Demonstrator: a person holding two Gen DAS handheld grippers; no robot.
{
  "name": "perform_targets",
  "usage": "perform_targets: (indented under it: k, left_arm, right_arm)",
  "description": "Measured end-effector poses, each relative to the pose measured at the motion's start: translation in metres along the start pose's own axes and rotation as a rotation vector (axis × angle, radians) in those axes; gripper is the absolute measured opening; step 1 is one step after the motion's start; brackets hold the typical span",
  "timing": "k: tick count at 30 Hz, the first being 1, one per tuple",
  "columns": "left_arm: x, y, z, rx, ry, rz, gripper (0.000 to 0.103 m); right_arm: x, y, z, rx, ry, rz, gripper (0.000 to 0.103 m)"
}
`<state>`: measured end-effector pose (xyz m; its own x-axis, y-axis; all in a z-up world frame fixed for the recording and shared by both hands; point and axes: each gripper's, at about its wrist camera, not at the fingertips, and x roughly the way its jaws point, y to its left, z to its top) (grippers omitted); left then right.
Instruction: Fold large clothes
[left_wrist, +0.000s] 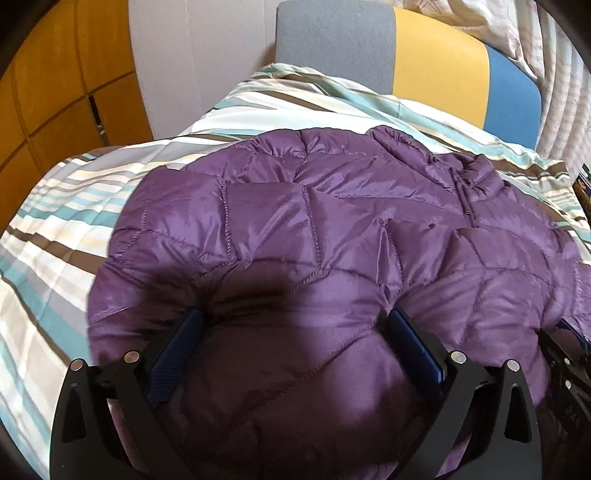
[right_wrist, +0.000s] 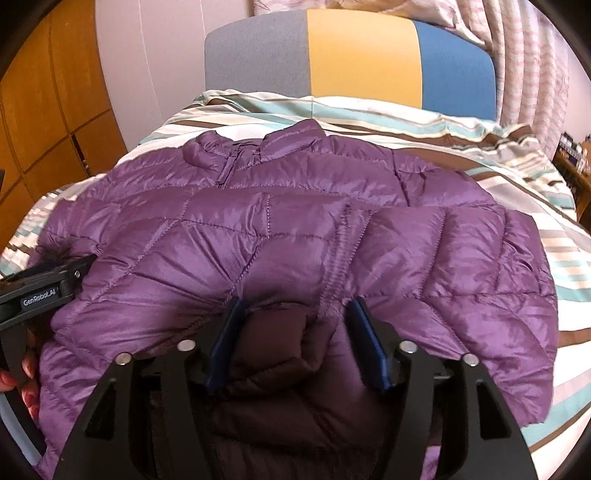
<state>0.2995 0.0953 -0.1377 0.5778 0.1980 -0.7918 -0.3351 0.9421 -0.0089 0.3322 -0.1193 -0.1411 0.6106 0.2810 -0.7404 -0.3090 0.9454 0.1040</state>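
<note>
A purple quilted jacket (right_wrist: 280, 236) lies spread on a striped bed (right_wrist: 461, 122), collar toward the headboard (right_wrist: 351, 51) and hem nearest both grippers, its long axis running straight away from them. The left gripper (left_wrist: 295, 328) stands with jaws wide apart over the hem, pressing nothing. The right gripper (right_wrist: 291, 332), just beside it, is partly apart with a bunched fold of hem between its pads, seemingly unclamped.
</note>
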Motion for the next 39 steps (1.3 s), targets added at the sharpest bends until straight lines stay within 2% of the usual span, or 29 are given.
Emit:
perform_targets:
  k: [2,3,6,8,11,14,18,21,26,27,29,31,33,35,39]
  left_arm:
    - [-0.014,0.009,0.004,-0.01,-0.033,-0.007,0.1]
    - [-0.023,0.017,0.007,-0.022,-0.08,0.005,0.1]
    - [-0.027,0.032,0.018,-0.048,-0.149,0.024,0.1]
    - [-0.012,0.038,0.028,-0.051,-0.108,0.034,0.1]
    - [0.02,0.045,0.03,-0.039,-0.018,0.076,0.1]
    - [0.033,0.051,0.023,-0.044,-0.024,0.037,0.1]
    - [0.035,0.047,0.022,-0.033,-0.031,0.059,0.1]
    - [0.032,0.048,0.021,-0.042,-0.034,0.05,0.1]
    - [0.008,0.042,0.019,-0.029,-0.025,0.104,0.1]
    - [-0.004,0.04,0.017,-0.044,-0.044,0.1,0.1]
    - [-0.023,0.036,0.01,-0.068,-0.092,0.044,0.1]
    - [-0.03,0.025,0.003,-0.041,-0.115,0.0,0.1]
    - [-0.013,0.012,-0.001,0.03,-0.078,0.042,0.1]
    - [0.013,0.015,-0.002,0.018,-0.008,0.026,0.1]
    - [0.018,0.008,0.001,0.04,-0.001,0.063,0.1]
  right_arm:
    - [-0.016,-0.009,0.005,0.062,-0.041,0.041,0.066]
    - [-0.022,-0.012,0.008,0.081,-0.062,0.054,0.066]
    - [-0.025,-0.008,0.021,0.107,-0.082,0.082,0.066]
    - [-0.016,-0.001,0.029,0.104,-0.062,0.099,0.066]
    - [0.008,0.007,0.031,0.068,-0.035,0.057,0.07]
    - [0.027,0.006,0.024,0.05,-0.017,0.035,0.073]
    - [0.032,0.018,0.02,-0.002,-0.022,-0.046,0.073]
    - [0.032,0.015,0.019,0.002,-0.026,-0.042,0.075]
    - [0.033,0.012,0.018,0.007,-0.026,-0.052,0.078]
    - [0.033,0.012,0.018,0.008,-0.026,-0.051,0.078]
    - [0.033,0.012,0.018,0.008,-0.027,-0.052,0.079]
    - [0.033,0.012,0.018,0.008,-0.027,-0.054,0.079]
    - [0.033,0.012,0.018,0.008,-0.027,-0.055,0.08]
    - [0.032,0.012,0.018,0.01,-0.029,-0.054,0.081]
    - [0.034,0.012,0.017,0.009,-0.028,-0.059,0.081]
